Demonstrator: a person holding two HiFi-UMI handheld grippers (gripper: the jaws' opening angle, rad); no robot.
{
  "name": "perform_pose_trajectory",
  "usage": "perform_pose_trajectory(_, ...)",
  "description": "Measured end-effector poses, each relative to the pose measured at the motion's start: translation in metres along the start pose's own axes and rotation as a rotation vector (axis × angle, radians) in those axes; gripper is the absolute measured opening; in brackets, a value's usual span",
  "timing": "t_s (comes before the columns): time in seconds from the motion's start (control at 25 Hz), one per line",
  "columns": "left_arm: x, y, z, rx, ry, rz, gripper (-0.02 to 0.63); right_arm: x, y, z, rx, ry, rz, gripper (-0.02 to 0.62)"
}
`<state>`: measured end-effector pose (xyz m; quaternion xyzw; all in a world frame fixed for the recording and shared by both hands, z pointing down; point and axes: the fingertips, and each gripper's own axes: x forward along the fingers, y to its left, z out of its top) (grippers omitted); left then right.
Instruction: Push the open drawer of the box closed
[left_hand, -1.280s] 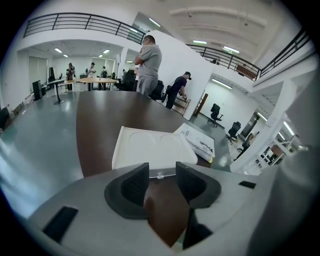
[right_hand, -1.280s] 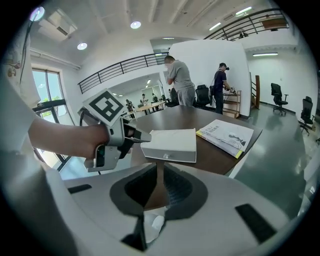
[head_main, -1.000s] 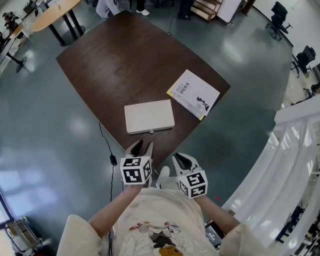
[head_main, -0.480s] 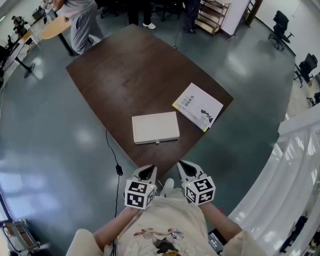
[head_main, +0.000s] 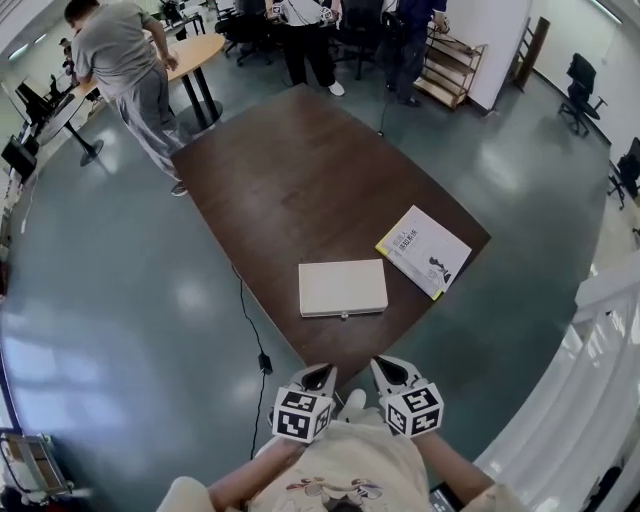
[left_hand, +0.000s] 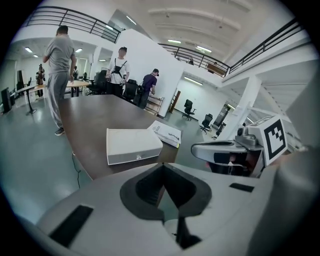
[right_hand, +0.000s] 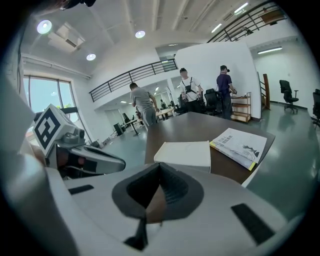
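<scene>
Left claw (head_main: 318, 376) and right claw (head_main: 389, 369), each pressed together on nothing, likely as blunt pushers, hung at bottom centre, off the table (head_main: 290, 170); the box (head_main: 343, 288) lay mid-frame.

The person wears a cream short-sleeved T-shirt (head_main: 345, 465) with a cartoon print (head_main: 322, 489) in red and brown, at the bottom centre of the head view. The left gripper (head_main: 318, 373), lower centre, is pale grey with dark inner faces, and behind them sits a white cube (head_main: 302, 415) with black square markers. The right gripper (head_main: 388, 368), just to its right in the frame, has the same make and its own marker cube (head_main: 413, 410). In each gripper view a broad light-grey shell fills the lower frame, with dark slot-shaped recesses at both sides. Black ribbed pads line the fingers (left_hand: 145, 189).
</scene>
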<state>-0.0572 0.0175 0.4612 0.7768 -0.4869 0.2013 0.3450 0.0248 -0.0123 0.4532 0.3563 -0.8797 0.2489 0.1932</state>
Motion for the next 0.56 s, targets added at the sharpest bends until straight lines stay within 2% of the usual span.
perform_pose_trajectory(0.36, 0.0042, -0.0072, 0.0001, 0.015, 0.017, -0.024, 0.006, -0.0042, -0.0015, -0.0021, 0.012, -0.001, -0.008, 0.006)
perform_pose_trajectory(0.56, 0.0092, -0.0073, -0.0007, -0.004, 0.023, -0.021, 0.006, -0.0042, -0.0045, -0.0031, 0.007, 0.004, -0.006, 0.006)
